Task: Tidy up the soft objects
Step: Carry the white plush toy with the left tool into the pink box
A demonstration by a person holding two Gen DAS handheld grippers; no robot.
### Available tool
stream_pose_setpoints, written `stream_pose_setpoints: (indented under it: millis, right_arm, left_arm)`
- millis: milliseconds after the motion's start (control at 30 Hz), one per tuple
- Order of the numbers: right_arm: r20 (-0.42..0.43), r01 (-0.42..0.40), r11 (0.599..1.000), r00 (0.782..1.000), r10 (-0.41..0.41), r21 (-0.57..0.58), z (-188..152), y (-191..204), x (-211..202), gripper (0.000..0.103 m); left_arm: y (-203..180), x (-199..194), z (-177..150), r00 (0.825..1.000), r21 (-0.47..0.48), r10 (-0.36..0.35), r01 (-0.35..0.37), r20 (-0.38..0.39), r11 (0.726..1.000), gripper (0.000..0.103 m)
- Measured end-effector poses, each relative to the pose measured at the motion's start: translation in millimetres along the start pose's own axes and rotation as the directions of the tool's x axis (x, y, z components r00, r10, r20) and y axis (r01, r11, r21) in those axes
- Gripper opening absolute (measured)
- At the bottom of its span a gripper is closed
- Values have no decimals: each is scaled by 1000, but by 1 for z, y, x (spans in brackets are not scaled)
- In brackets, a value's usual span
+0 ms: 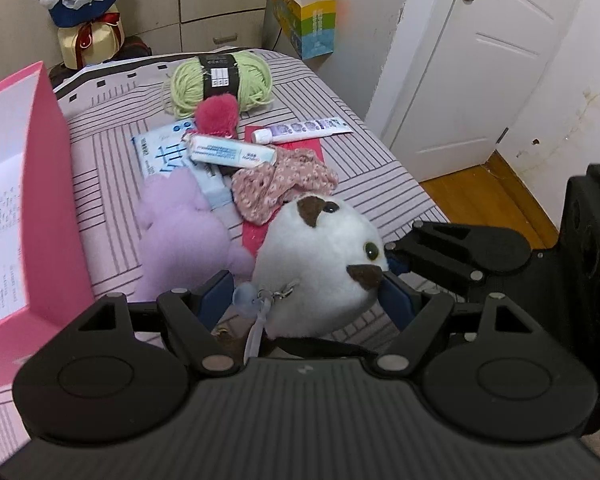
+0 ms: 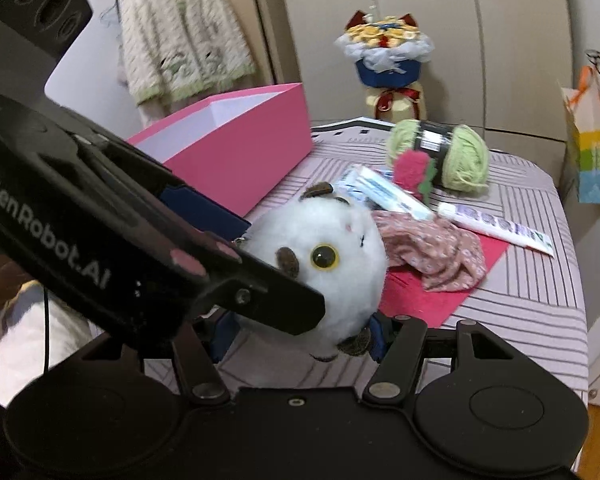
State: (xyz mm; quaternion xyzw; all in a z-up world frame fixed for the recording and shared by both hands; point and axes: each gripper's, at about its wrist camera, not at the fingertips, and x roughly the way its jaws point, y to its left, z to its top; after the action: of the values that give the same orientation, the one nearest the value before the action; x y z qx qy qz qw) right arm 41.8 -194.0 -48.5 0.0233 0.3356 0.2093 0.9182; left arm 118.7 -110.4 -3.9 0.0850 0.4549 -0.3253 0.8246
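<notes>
Currently both my left gripper [image 1: 300, 292] and right gripper [image 2: 300, 332] apparently clamp the white plush [image 1: 320, 264]; lift evenly toward the pink box [image 2: 236, 148] ahead-left.

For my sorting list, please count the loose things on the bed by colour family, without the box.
White: 3, plush cat, wrapped roll, tube
Green: 1, yarn
Pink or red: 3, pompom, floral cloth, red sheet
Purple: 1, plush
Blue: 1, packet
Total: 9
</notes>
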Motion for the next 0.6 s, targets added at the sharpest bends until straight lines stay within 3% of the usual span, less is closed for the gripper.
stream_pose_setpoints:
  millis: [267, 600]
  right_arm:
    - [-40, -34, 993, 999, 29, -116, 18, 44, -14, 67]
    - [-56, -165, 971, 986, 158, -171, 44, 93, -24, 67]
  left_arm:
    - [14, -45, -21, 1000, -24, 6, -6, 0, 1000, 78]
    - [34, -107, -49, 998, -56, 64, -62, 29, 997, 78]
